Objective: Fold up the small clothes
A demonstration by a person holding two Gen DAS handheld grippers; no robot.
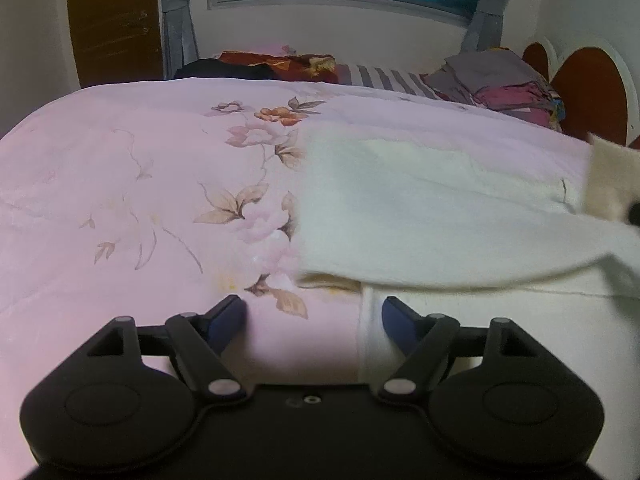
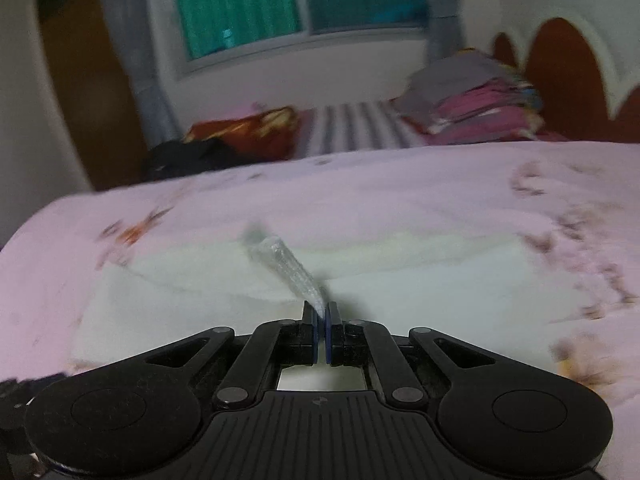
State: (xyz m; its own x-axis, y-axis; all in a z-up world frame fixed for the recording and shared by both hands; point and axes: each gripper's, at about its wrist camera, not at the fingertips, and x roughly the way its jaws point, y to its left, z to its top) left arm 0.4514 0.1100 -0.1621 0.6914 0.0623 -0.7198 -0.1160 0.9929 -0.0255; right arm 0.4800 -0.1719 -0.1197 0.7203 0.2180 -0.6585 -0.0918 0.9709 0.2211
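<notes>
Right tool (image 2: 322,314) clamped a lifted edge of the cream garment (image 1: 420,208) on the pink bedspread (image 1: 140,184), while my left tool (image 1: 314,314) gaped wide near its corner; I judged folding barely begun.

garment (image 1: 420,216): fuzzy, matt cream knit cloth | bedspread (image 1: 140,184): smooth pink printed cloth | left gripper (image 1: 314,312): matt black plastic, blue pads | wardrobe (image 1: 116,20): glossy brown wood

Cream garment on the bed

The cream fleecy garment (image 1: 420,208) lies spread flat on the pink floral bedcover (image 1: 140,200), one strip lifted off it at the near right.
</notes>
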